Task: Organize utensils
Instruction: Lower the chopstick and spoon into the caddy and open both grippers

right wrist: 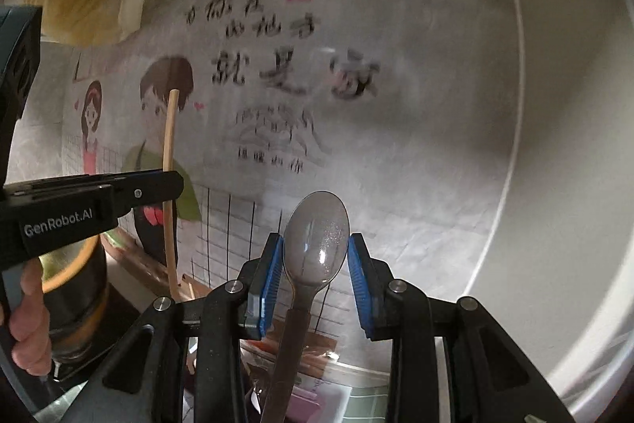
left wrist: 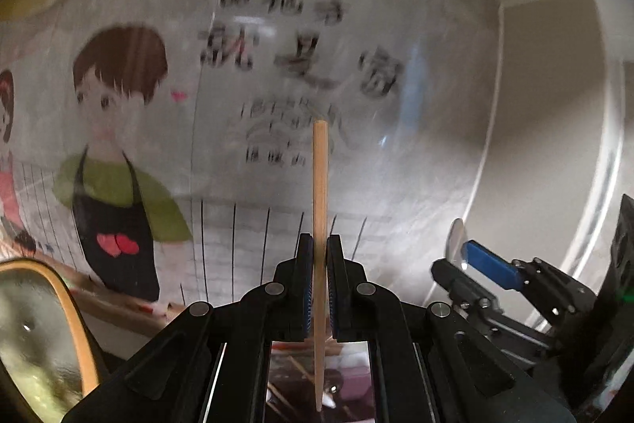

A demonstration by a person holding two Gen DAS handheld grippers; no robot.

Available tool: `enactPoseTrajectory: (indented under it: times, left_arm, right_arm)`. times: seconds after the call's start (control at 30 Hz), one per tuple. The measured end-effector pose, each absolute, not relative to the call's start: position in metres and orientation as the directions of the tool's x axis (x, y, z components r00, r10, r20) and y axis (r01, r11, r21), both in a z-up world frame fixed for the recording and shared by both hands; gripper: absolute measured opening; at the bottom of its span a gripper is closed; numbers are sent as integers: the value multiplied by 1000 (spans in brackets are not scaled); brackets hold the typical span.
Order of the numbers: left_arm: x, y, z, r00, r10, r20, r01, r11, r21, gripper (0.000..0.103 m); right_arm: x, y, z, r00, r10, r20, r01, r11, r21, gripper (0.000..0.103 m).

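Your left gripper (left wrist: 319,284) has its jaws clamped tight on a wooden chopstick (left wrist: 320,201), which stands upright between the pads. Your right gripper (right wrist: 316,280) holds a metal spoon (right wrist: 317,236) by the bowl, jaws narrow, bowl up. Both are lifted in front of a cartoon wall poster (right wrist: 277,98), which is blurred.

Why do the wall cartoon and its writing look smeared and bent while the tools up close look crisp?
Left wrist view: the wall poster is streaked with motion blur and bowed by the fisheye lens, while the chopstick stays sharp. Right wrist view: the same smear on the lettering, dark corners, and a small glint on the crisp spoon; the room light is dim.
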State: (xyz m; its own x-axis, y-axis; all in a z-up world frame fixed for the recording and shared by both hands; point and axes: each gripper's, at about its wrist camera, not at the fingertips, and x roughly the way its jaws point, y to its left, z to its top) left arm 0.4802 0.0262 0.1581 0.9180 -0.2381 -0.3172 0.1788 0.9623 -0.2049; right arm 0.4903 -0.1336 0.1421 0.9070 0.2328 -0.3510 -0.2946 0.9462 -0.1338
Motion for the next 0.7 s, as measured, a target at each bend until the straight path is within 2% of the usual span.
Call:
enactPoseTrajectory:
  times: [0.27, 0.43, 0.7]
  left_arm:
    - [516, 16, 94, 886, -213, -412, 140, 970, -199, 7]
    - [530, 14, 59, 861, -202, -467, 117, 972, -204, 7]
    - [532, 11, 18, 814, -170, -555, 86, 981, -174, 7]
  right_arm:
    - [534, -140, 67, 878, 240, -413, -288, 956, -58, 30]
    - [537, -134, 31, 879, 219, -423, -273, 959, -70, 30]
    - [540, -121, -15, 842, 228, -489, -296, 953, -66, 30]
